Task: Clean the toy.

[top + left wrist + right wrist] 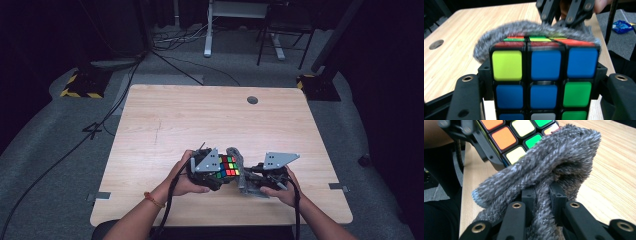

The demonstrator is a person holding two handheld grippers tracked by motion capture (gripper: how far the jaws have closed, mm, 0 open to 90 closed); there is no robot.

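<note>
Overhead first, from the high view: my left gripper [212, 172] and my right gripper [252, 181] meet near the front edge of the wooden table [165, 120], with the puzzle cube [227, 166] raised between them and a grey fuzzy cloth [239, 165] draped along its right side.

Next, the left gripper view: my jaws are clamped on the cube's [544, 80] two flanks. The cloth [534, 28] lies along the cube's far upper edge, touching it, with the other gripper [565, 11] behind it.

Lastly, the right gripper view: my jaws are pinched tight on a fold of the cloth [544, 172], which presses on a corner of the cube [509, 137].

Judgement: wiping is under way on one face; the blue face toward the left camera is uncovered and likely remains to be wiped.
</note>
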